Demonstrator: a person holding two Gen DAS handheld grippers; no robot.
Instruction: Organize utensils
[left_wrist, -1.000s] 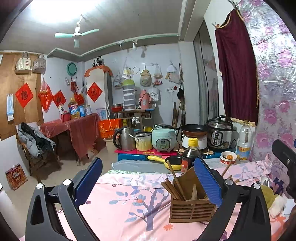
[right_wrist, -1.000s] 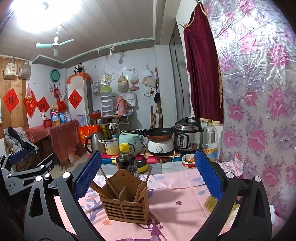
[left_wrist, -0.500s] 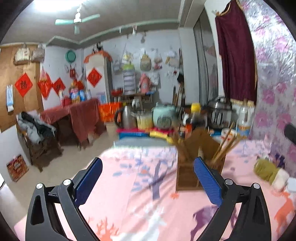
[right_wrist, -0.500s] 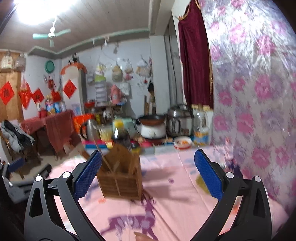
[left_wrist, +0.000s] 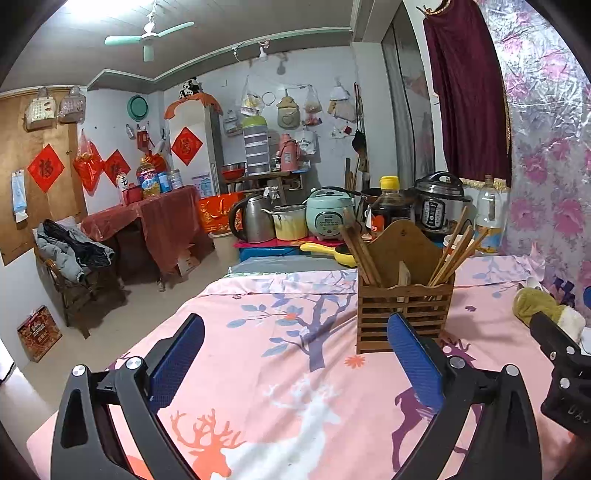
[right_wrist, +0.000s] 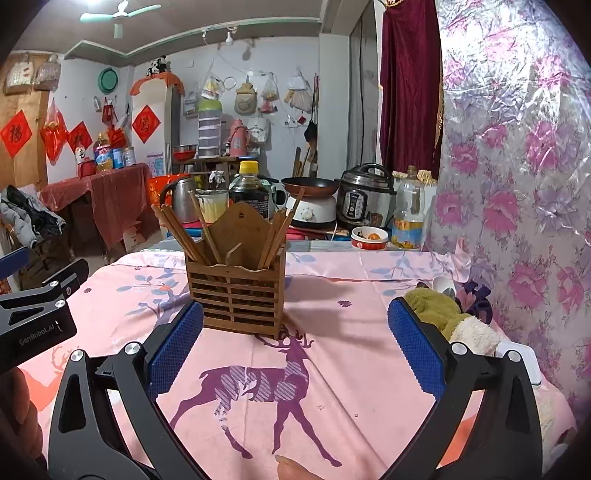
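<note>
two pairs of tongs hang over the bench with its pink deer-print cloth (right_wrist: 332, 369), both spread wide and pinching nothing. the left tongs (left_wrist: 295, 365) have only bare cloth between their blue pads, and so do the right tongs (right_wrist: 295, 354).

the wooden chopstick holder (right_wrist: 236, 291) stands upright near the middle of the bench, its tall back panel on the far side and its slatted front facing the cameras. chopsticks (right_wrist: 181, 232) lean out of it in two bunches, one fanning up to the left, the other (right_wrist: 279, 230) up to the right, so their long axes run steeply upward and splay away from the centre. no loose utensil shows clearly on the cloth (a pale rounded thing beside the green-yellow plush (right_wrist: 436, 302) at the right wall may be a spoon, too small to tell).

in the right wrist view the holder sits ahead and slightly left, just past the left pad; in the left wrist view the holder (left_wrist: 404, 306) lies ahead and to the right, behind the right pad. the right tongs look nearer and better lined up, so a reach probably comes straight forward from that side.
</note>
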